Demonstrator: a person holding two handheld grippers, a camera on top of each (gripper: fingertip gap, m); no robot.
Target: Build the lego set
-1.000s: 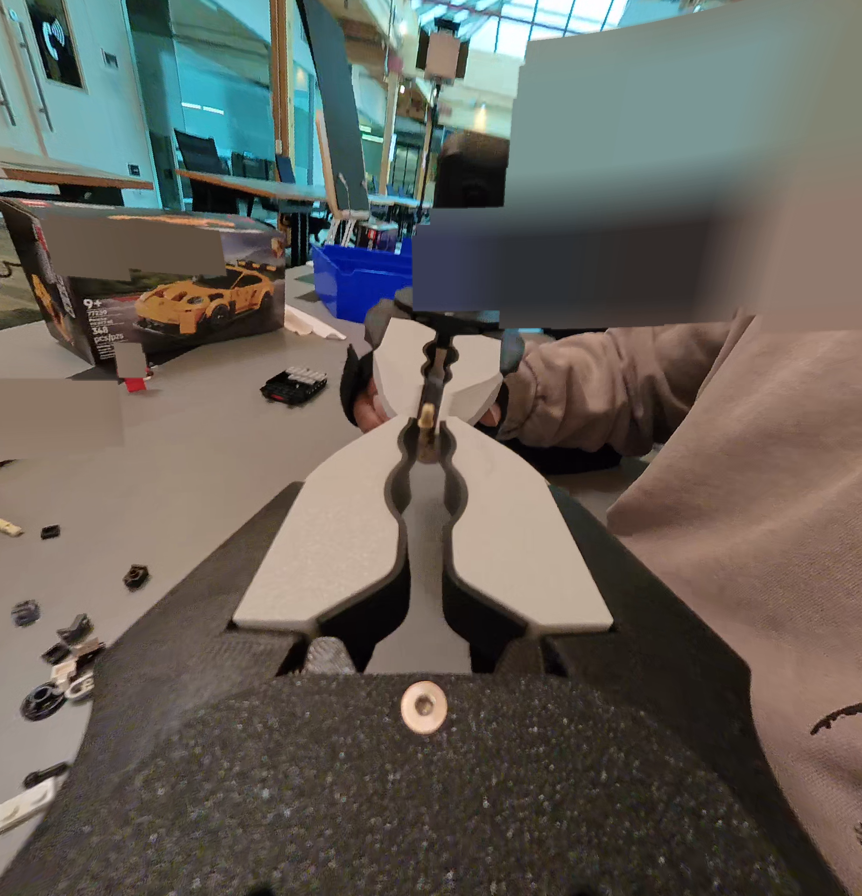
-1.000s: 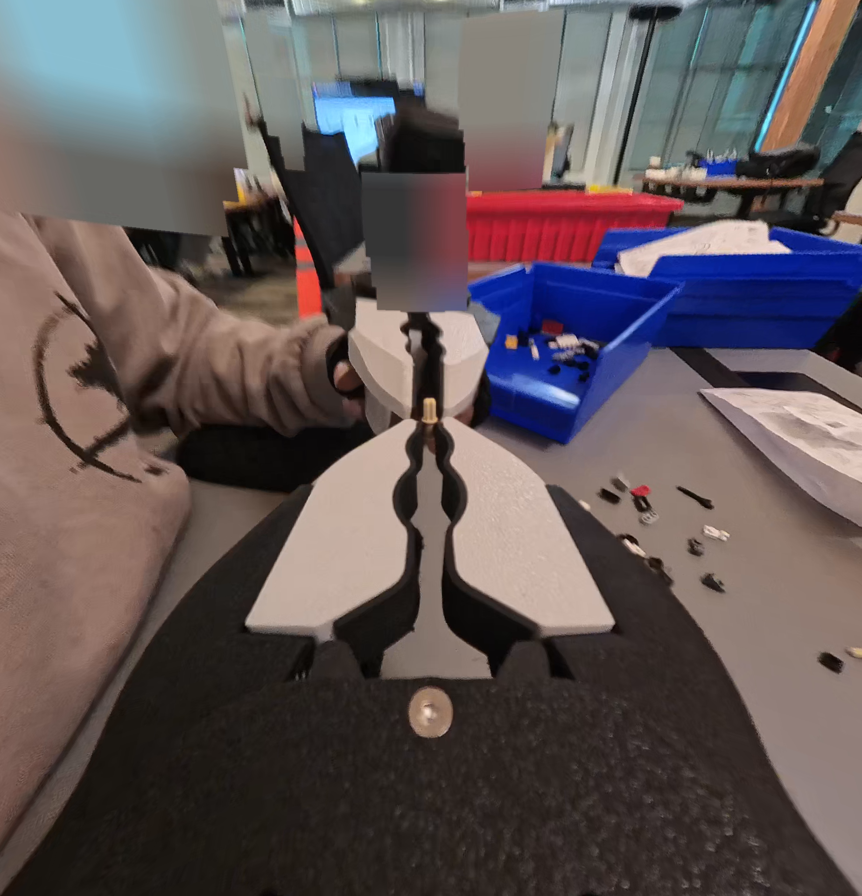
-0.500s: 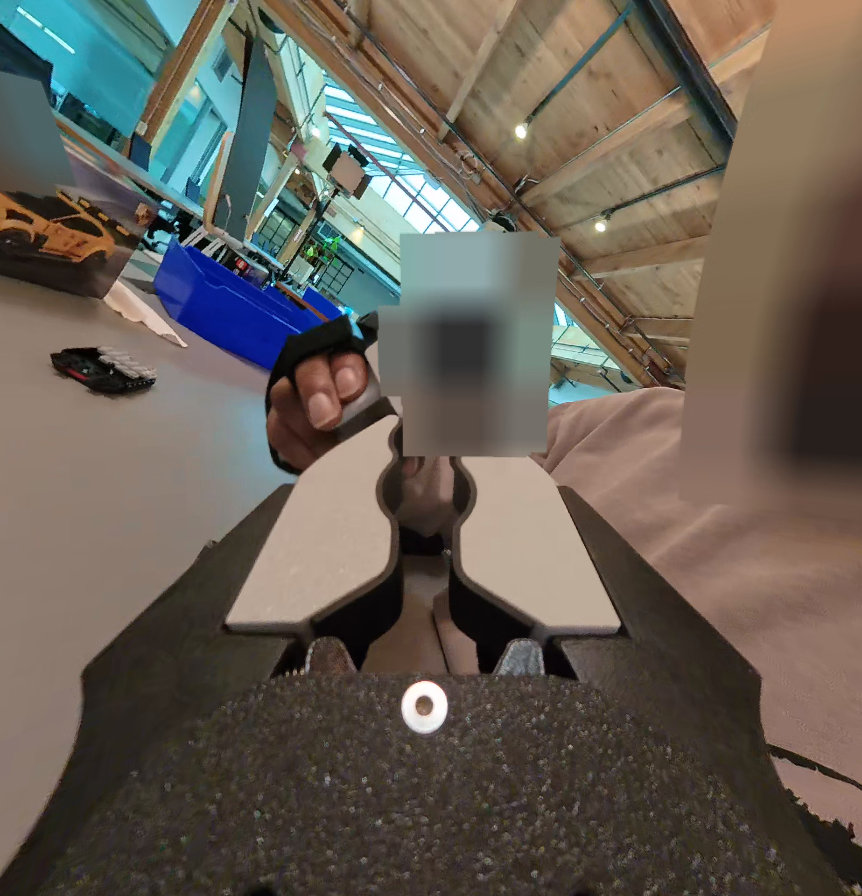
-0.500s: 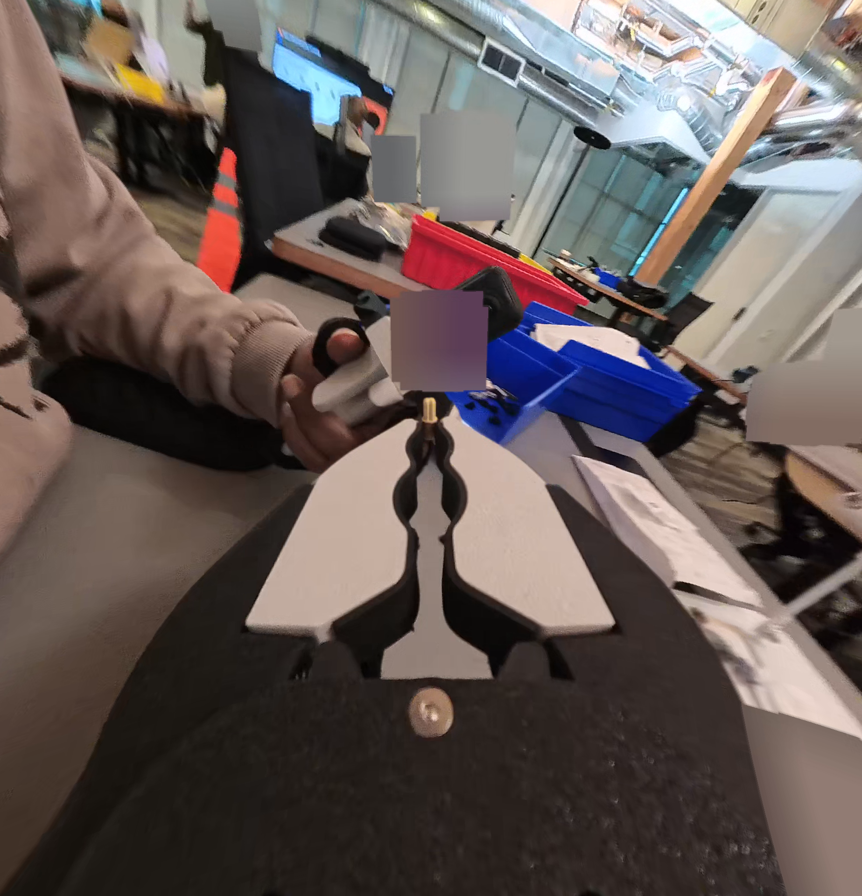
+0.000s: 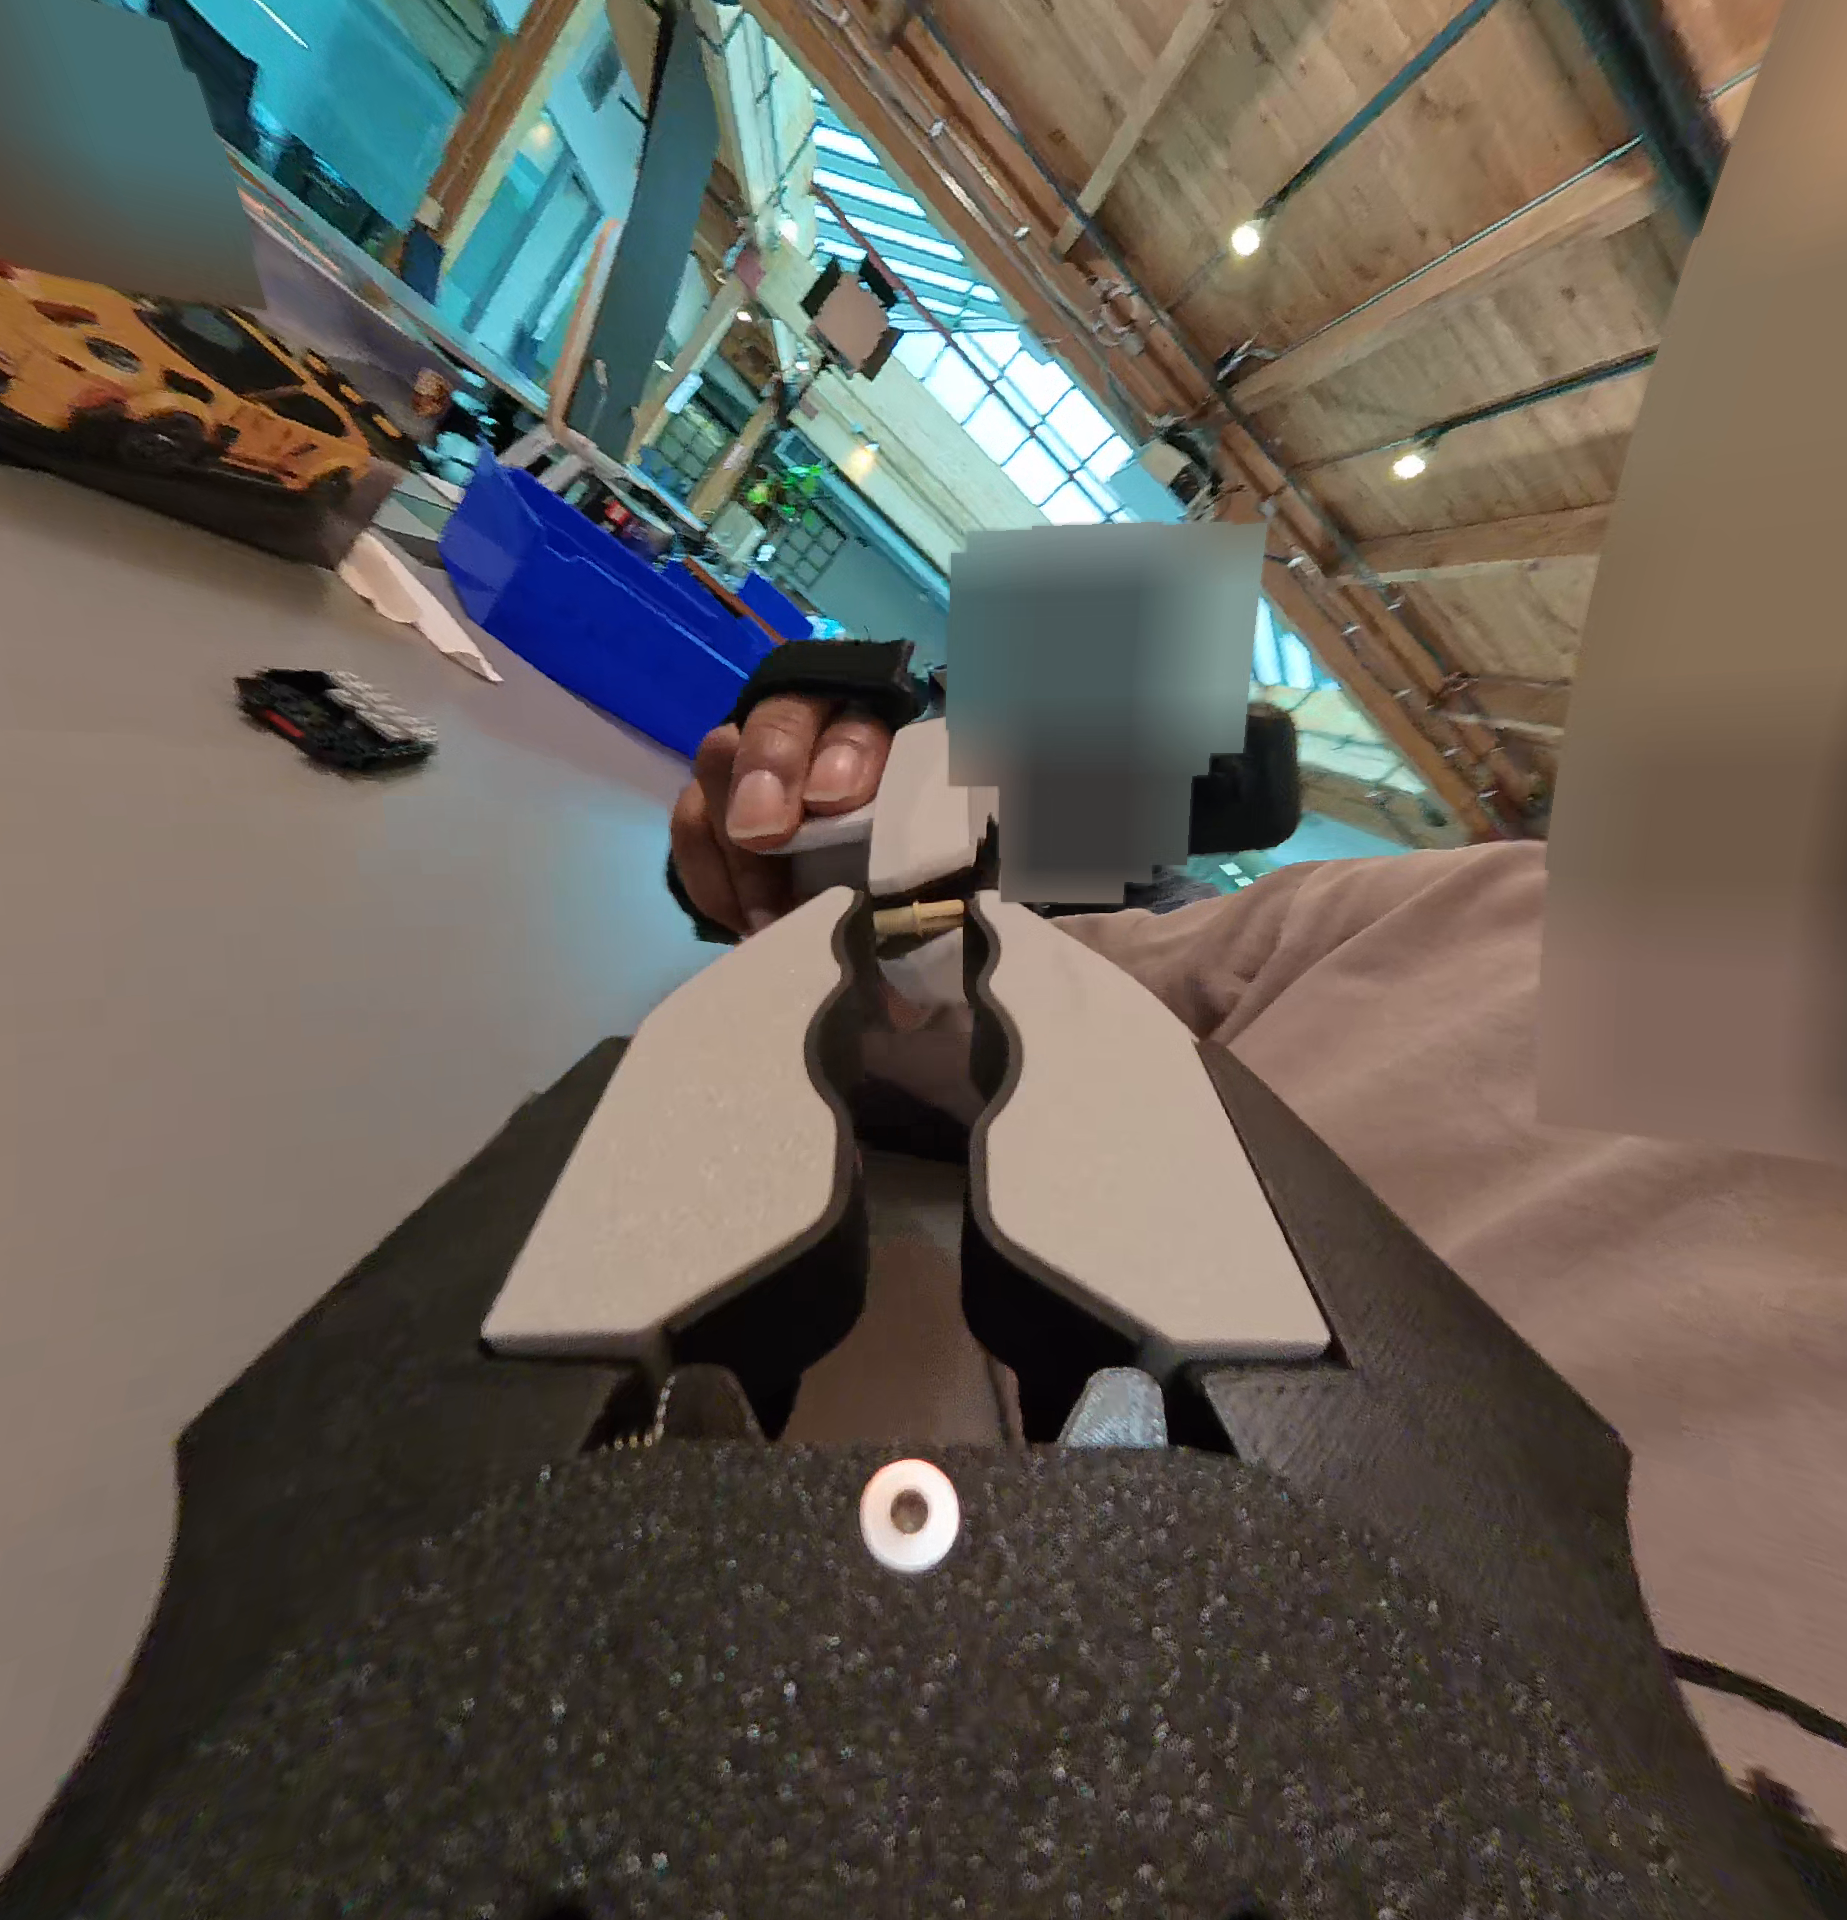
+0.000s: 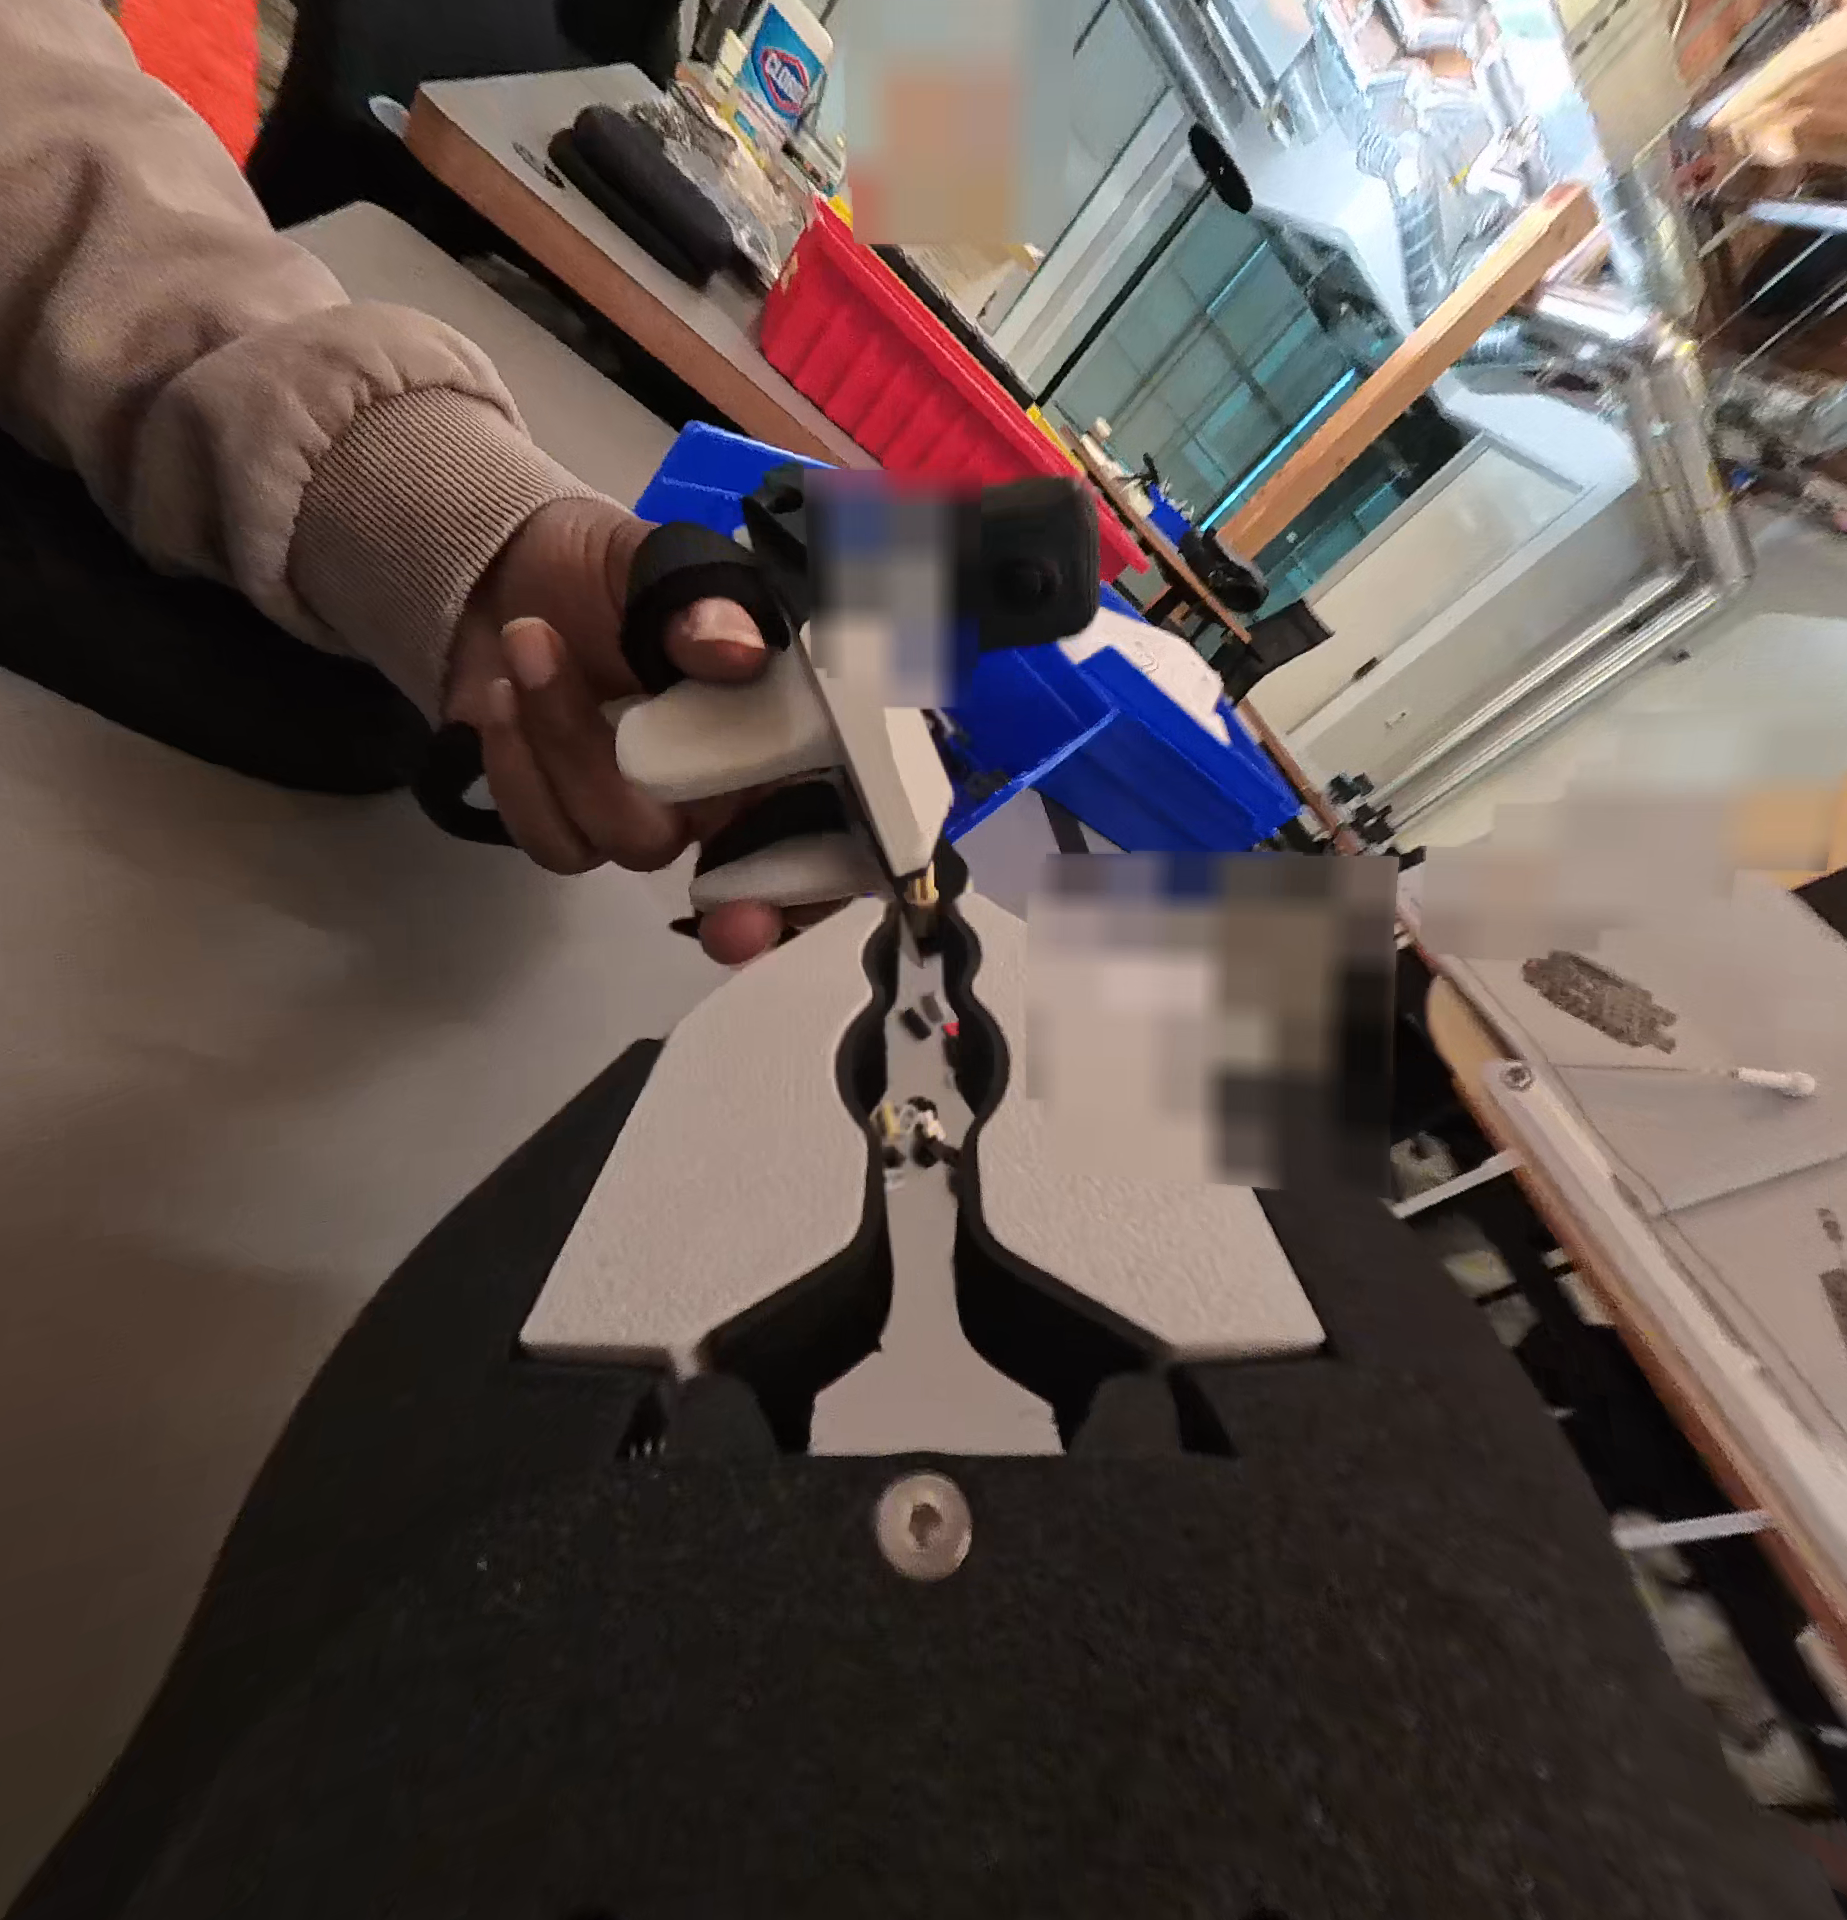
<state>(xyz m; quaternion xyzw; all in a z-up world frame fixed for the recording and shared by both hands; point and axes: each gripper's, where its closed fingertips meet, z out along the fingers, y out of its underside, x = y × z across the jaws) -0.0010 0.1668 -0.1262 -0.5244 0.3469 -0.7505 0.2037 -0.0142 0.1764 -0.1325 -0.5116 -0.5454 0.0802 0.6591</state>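
Judging from the table (image 5: 223, 987), the build is at an early stage. 1 box (image 5: 119, 384) pictures a whole yellow car, yet only 1 small black sub-assembly (image 5: 332, 712) stands finished, well apart from the grippers. Most of the set seems left to do. The step in hand looks like passing or seating 1 pin (image 5: 919, 920).

Counts:
- 1 table
- 1 box
- 2 blue bins (image 6: 1158, 727) in the right view, 1 of which may be the bin in the left view
- 1 red bin (image 6: 898, 343)
- 2 grippers
- 1 sub-assembly
- 1 tan pin

Loose bits (image 6: 924, 1039) show through the right gripper's gap, too small to count.

The left gripper (image 5: 914, 925) is held above the table and pinches the pin end to end between its tips. The right gripper (image 6: 921, 930) meets it tip to tip with its jaws narrowly parted. I cannot tell whether they grip the pin.
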